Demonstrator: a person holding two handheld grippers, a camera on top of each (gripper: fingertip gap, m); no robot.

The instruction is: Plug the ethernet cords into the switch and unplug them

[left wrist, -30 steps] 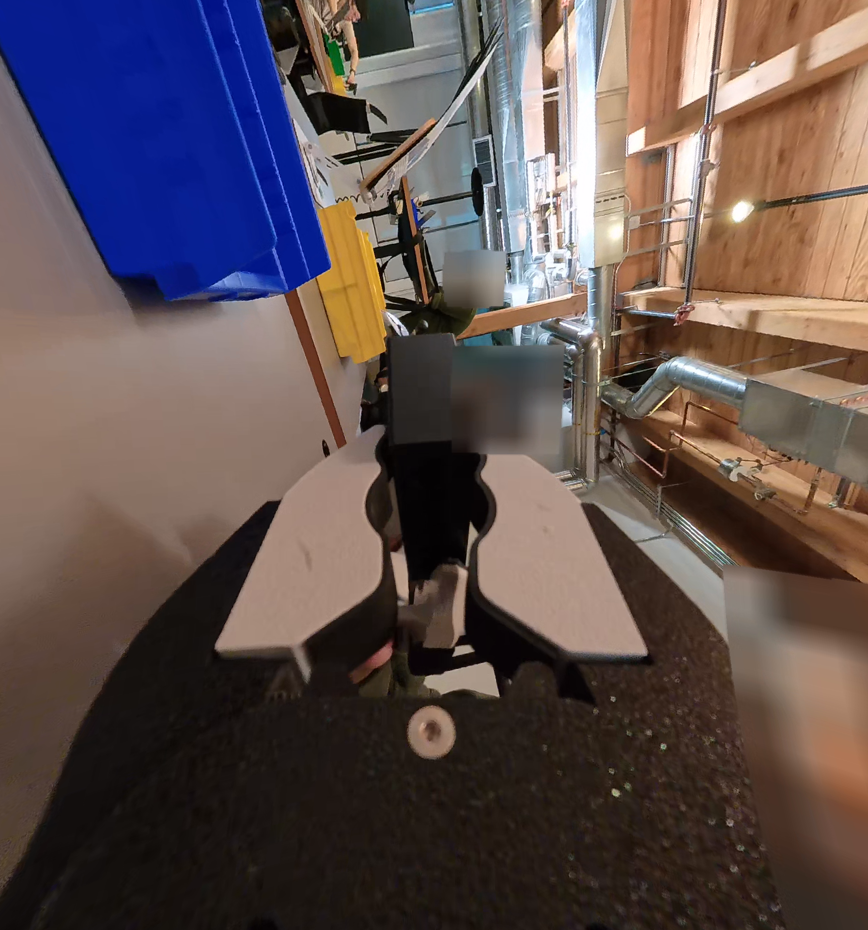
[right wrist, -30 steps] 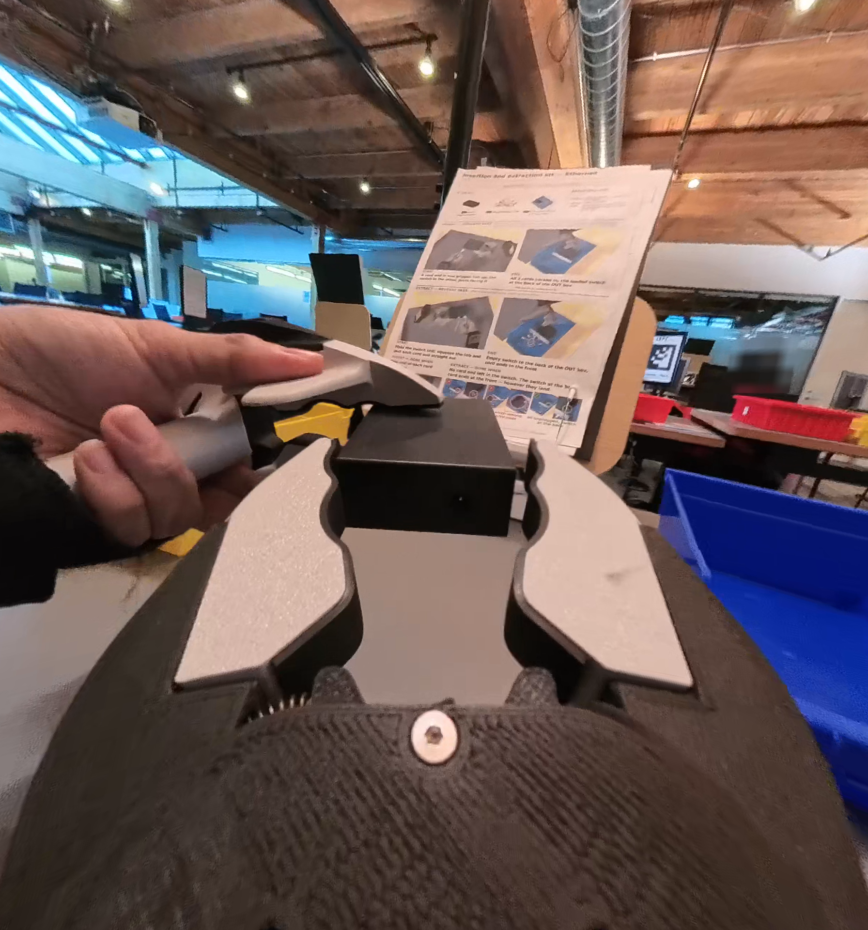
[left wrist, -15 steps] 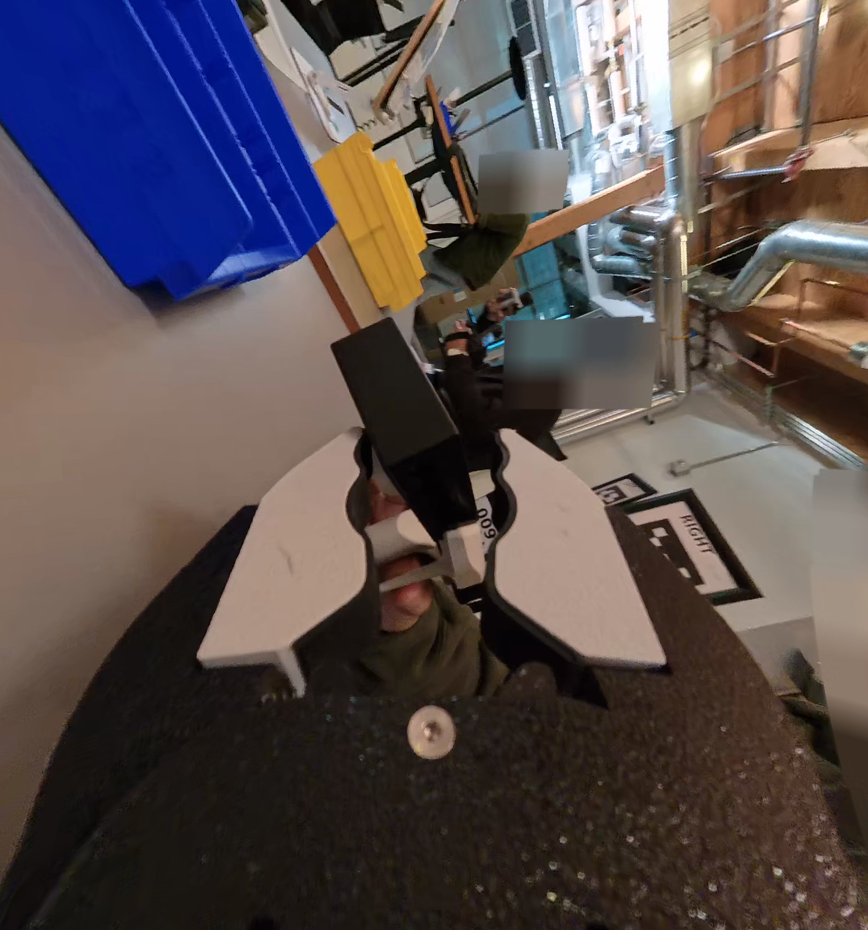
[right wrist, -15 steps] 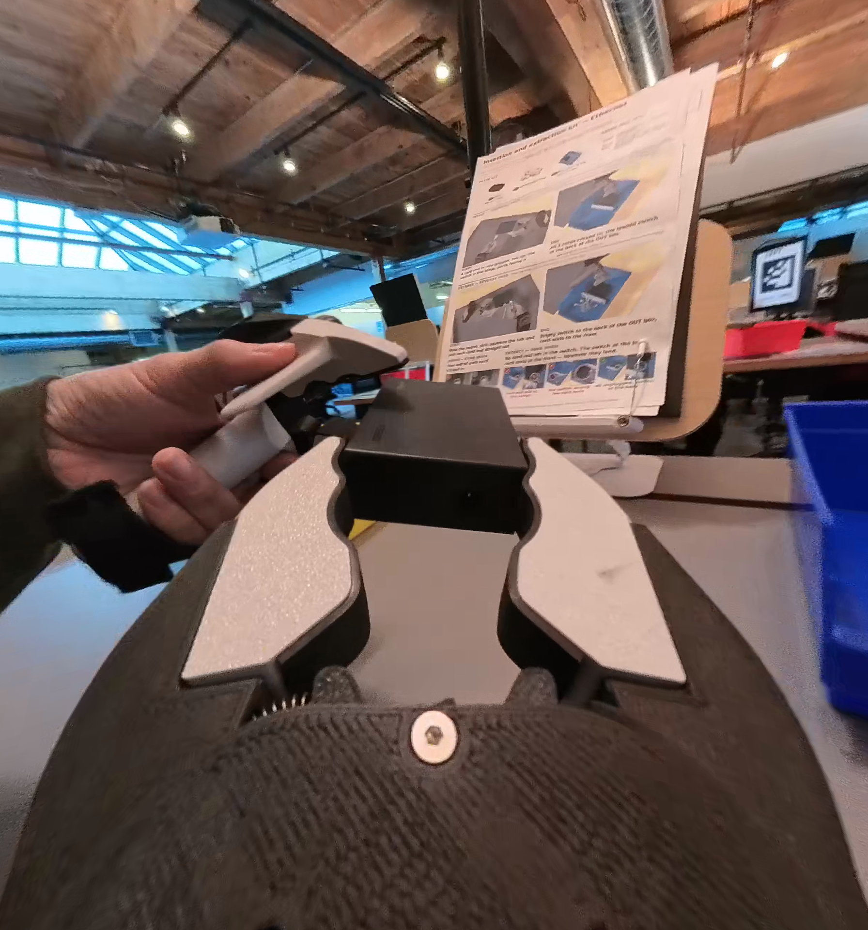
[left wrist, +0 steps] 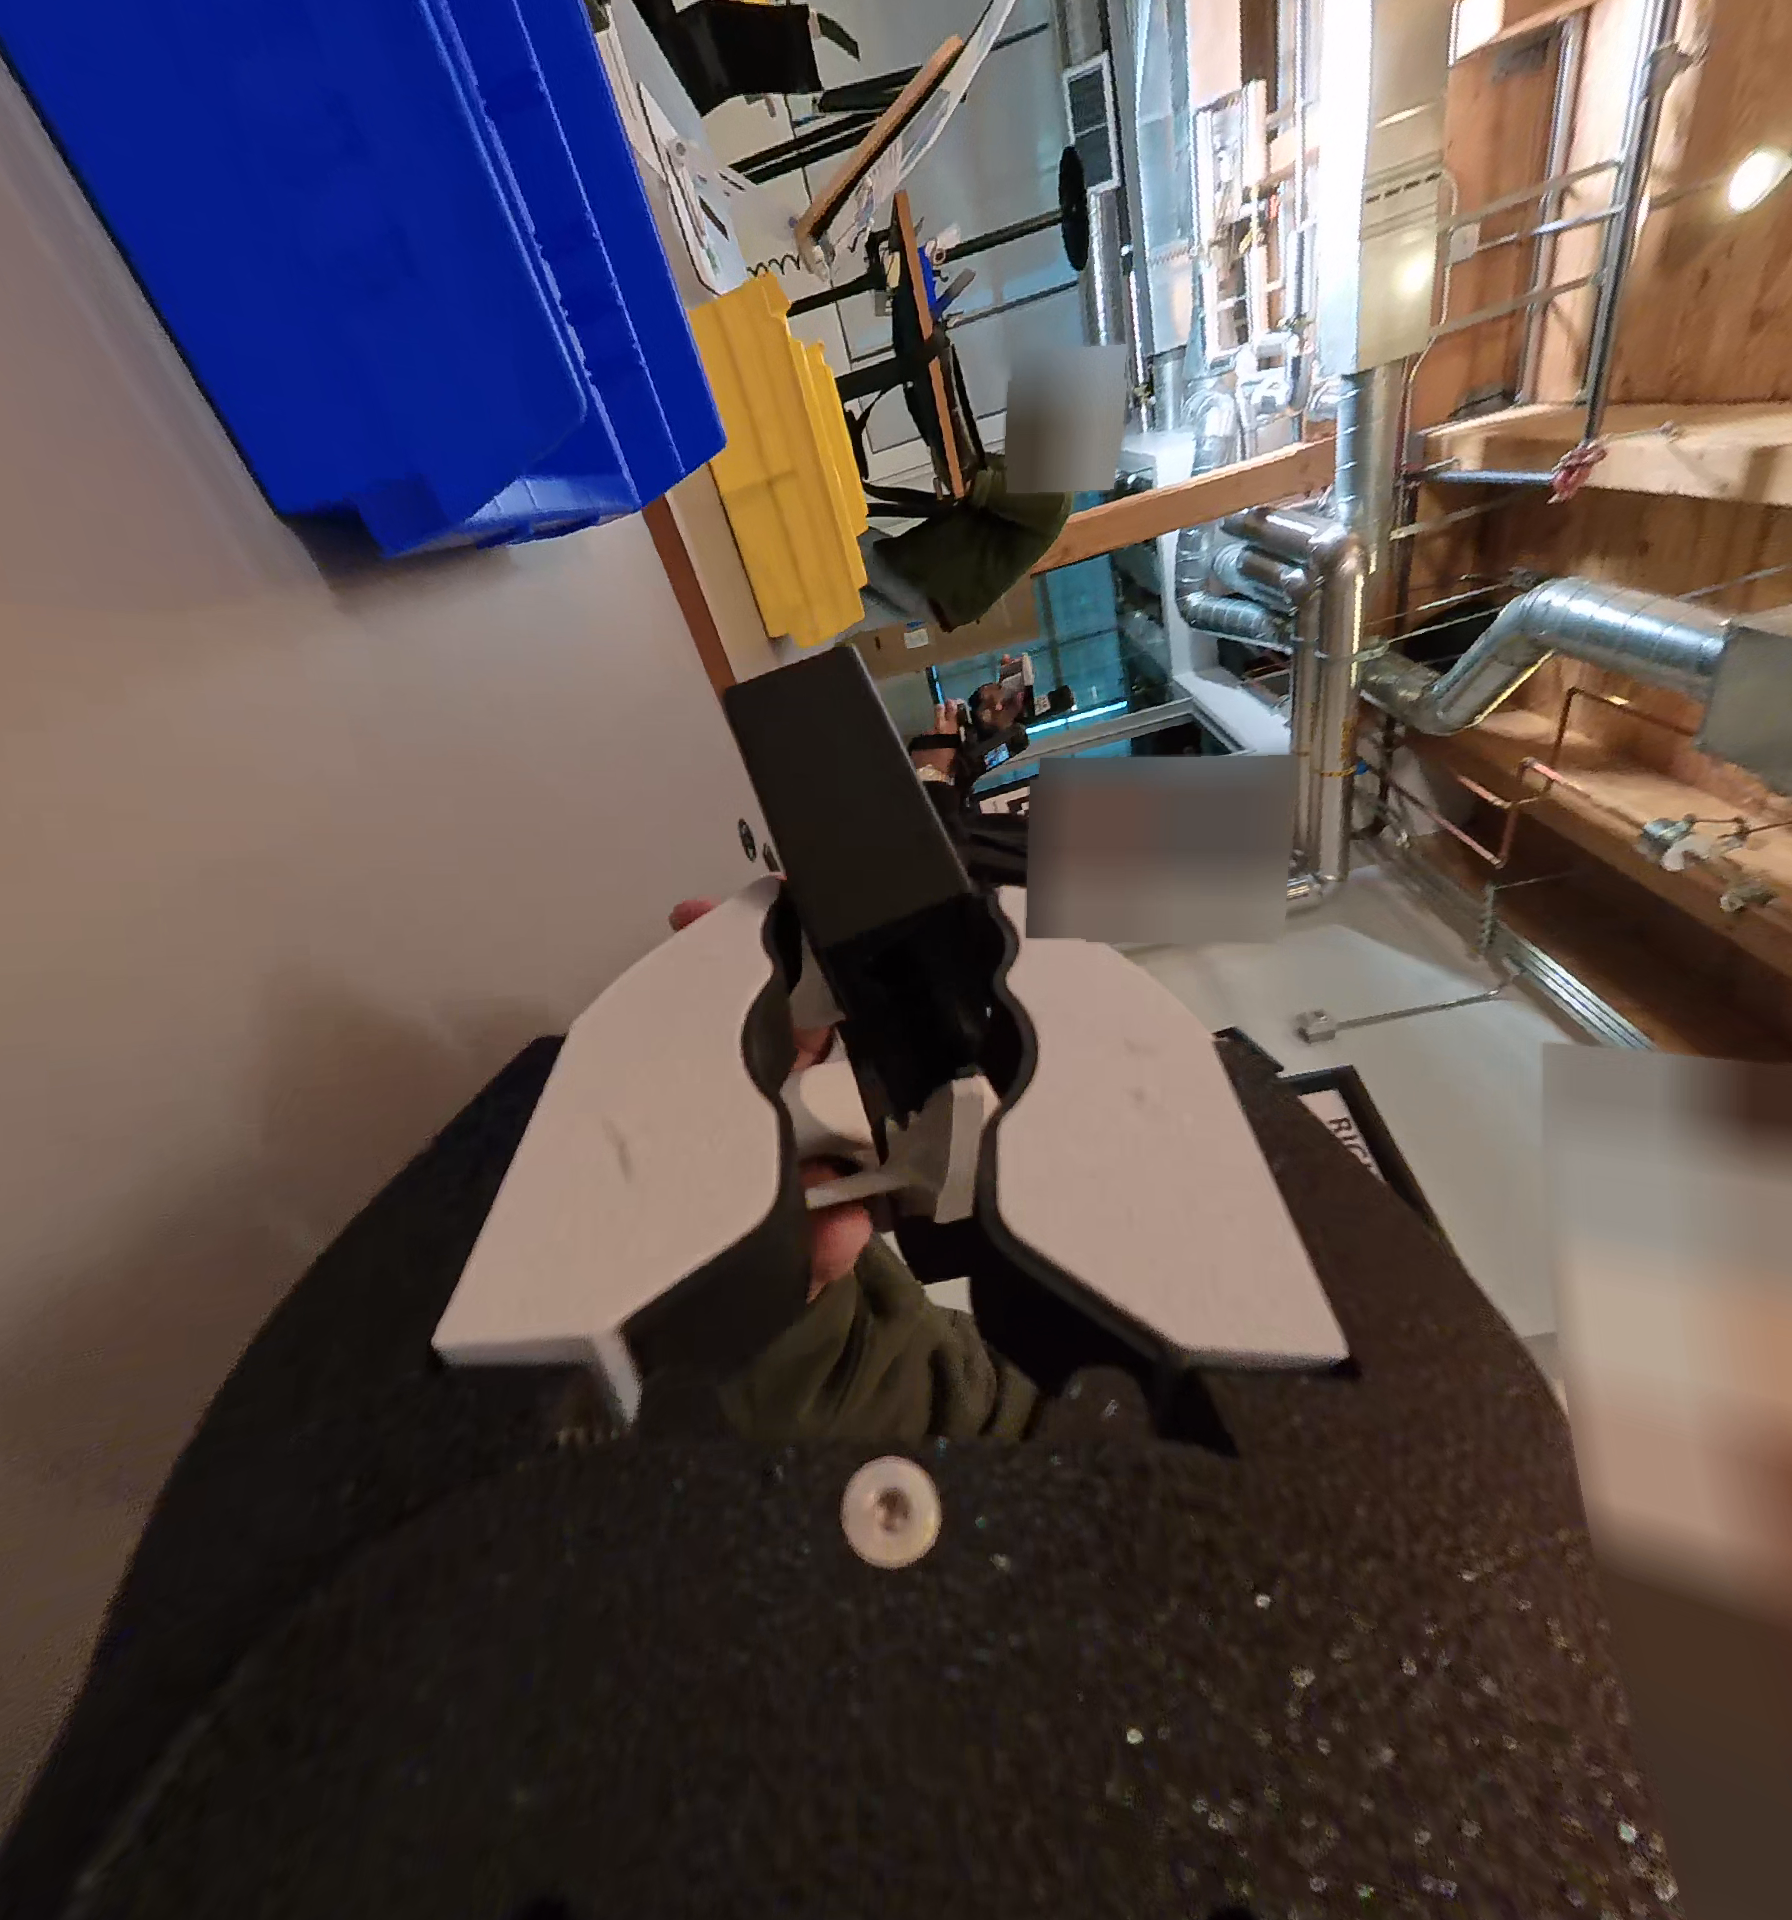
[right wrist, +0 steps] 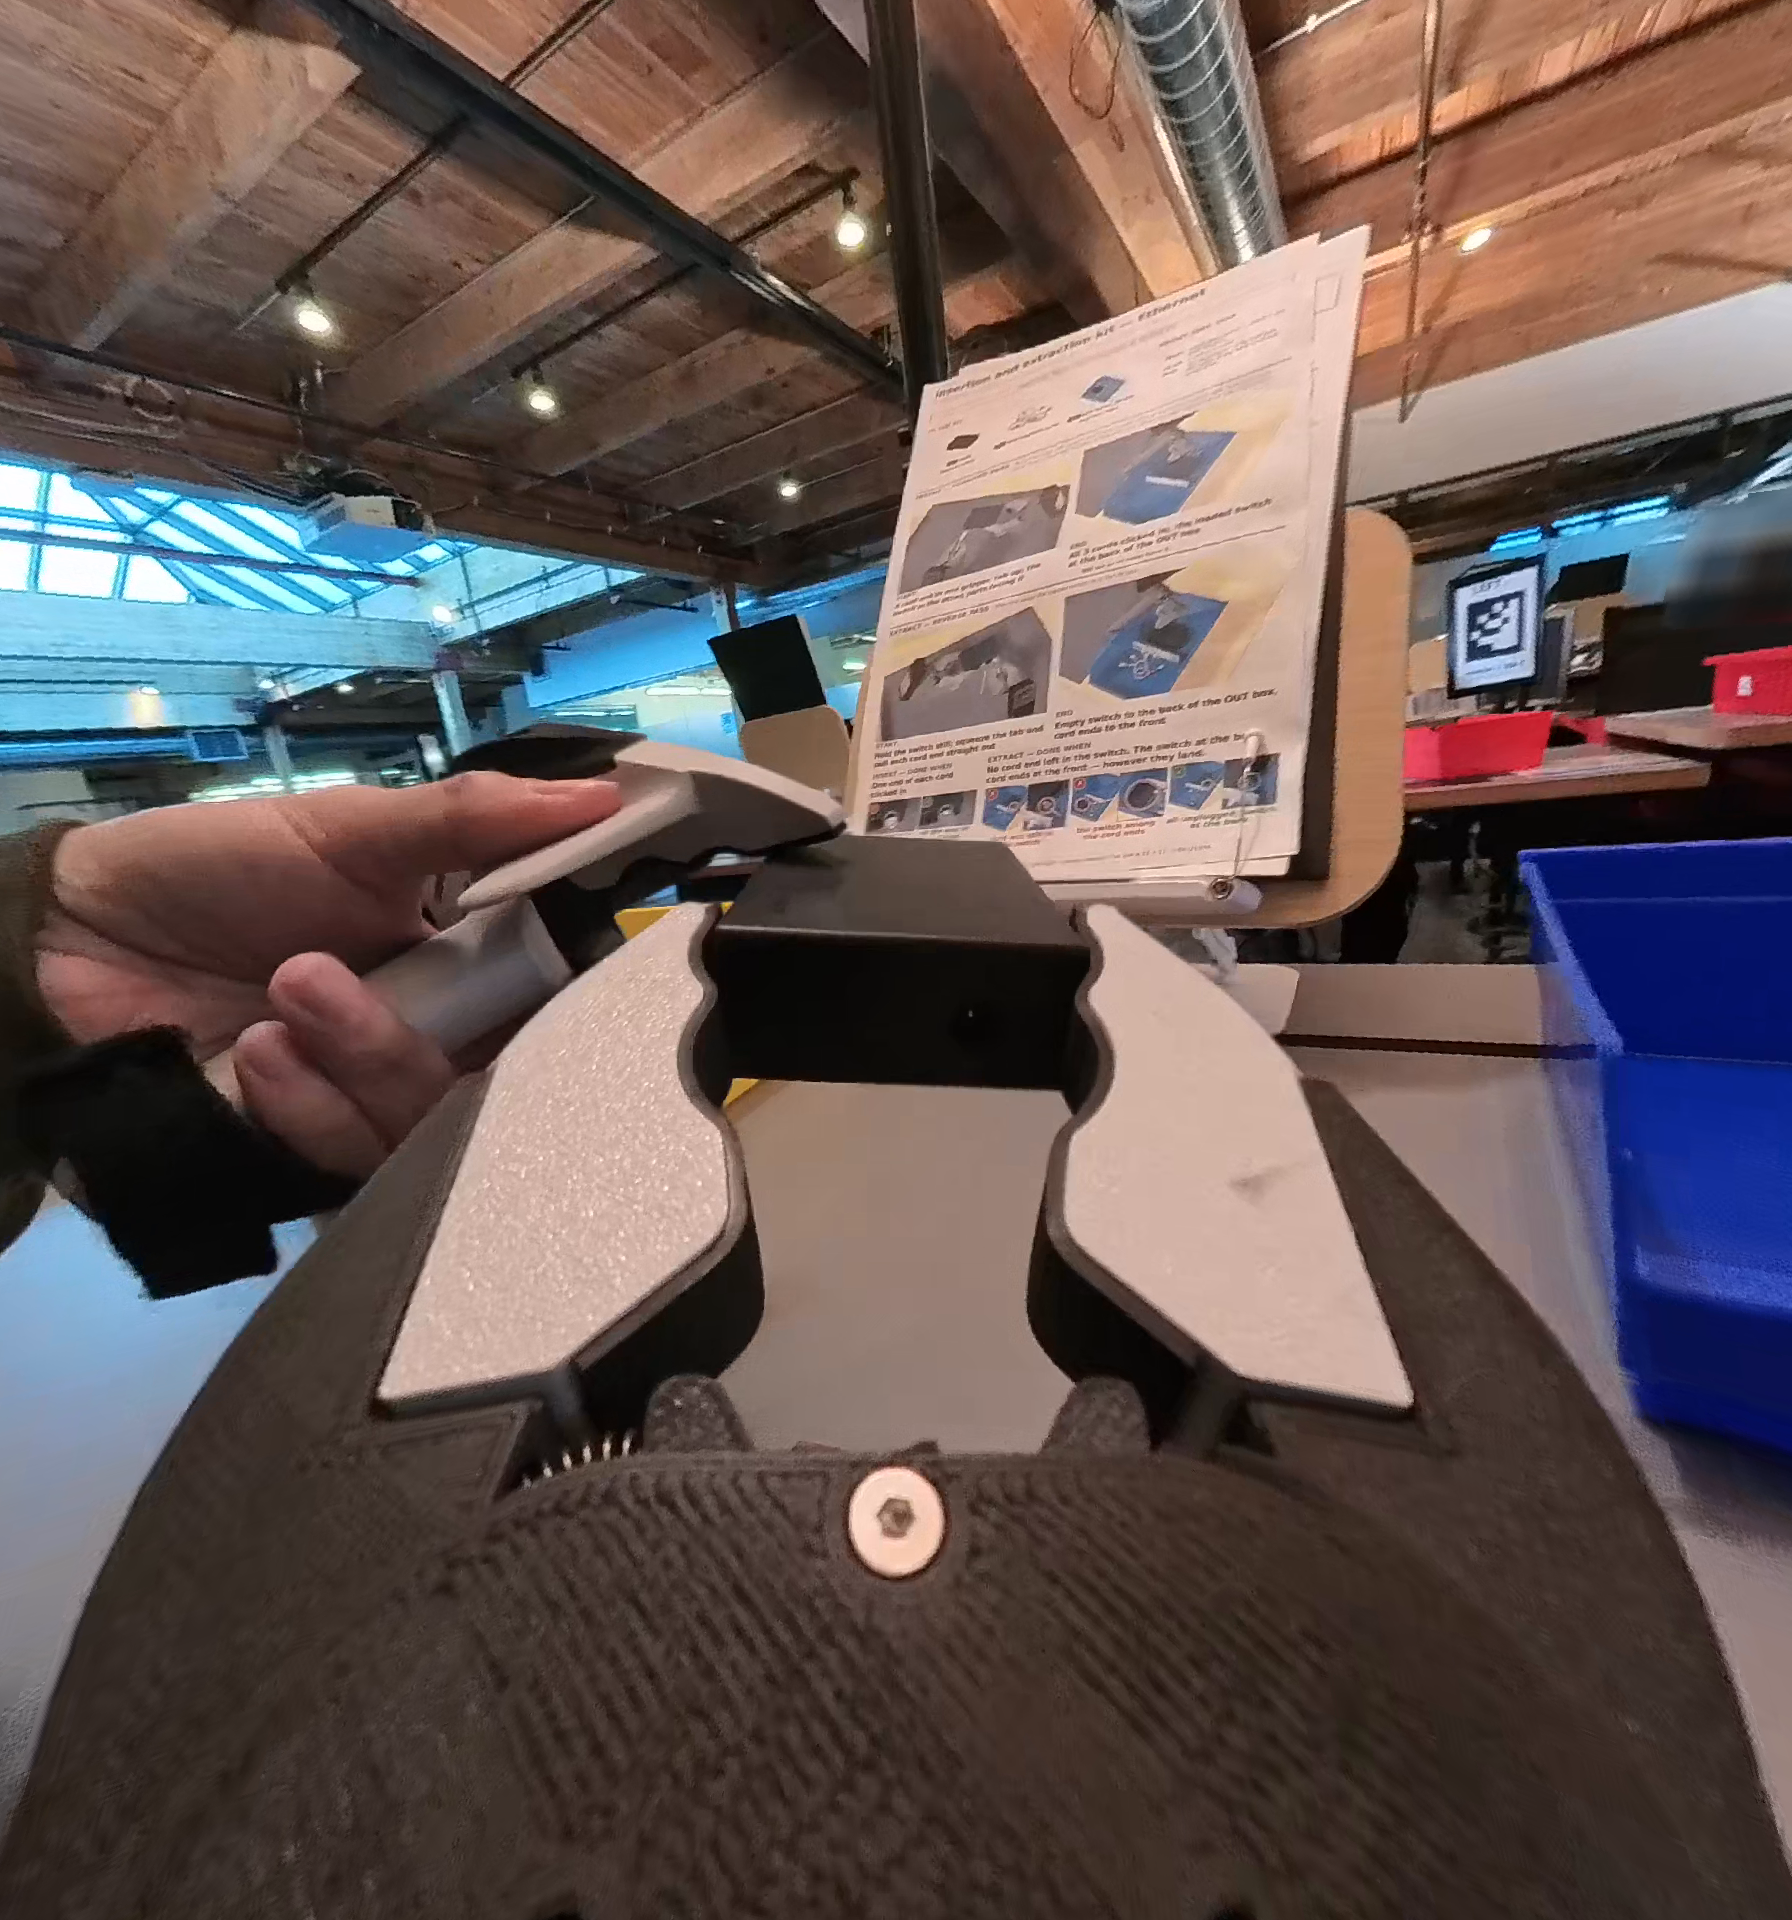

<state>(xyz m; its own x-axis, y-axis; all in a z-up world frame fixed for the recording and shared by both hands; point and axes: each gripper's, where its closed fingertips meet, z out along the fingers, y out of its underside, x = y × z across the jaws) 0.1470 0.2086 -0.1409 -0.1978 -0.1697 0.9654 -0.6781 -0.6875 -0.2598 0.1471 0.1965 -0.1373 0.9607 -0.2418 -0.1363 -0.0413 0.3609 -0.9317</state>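
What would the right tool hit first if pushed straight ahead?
Nothing new up close: the right tool is already clamped on the black switch, which would go along. Next in line looks like the instruction sheet on its stand behind it, though depth is hard to judge.

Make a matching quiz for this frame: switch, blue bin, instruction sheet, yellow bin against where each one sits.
Things:
1. switch
2. blue bin
3. instruction sheet
4. yellow bin

Places:
A. propped on a wooden stand behind the switch
B. clamped between the fingers of the right gripper
C. off to that gripper's right, open top
D. farthest off, past the blue bin in the left wrist view

Pairs: 1-B, 2-C, 3-A, 4-D
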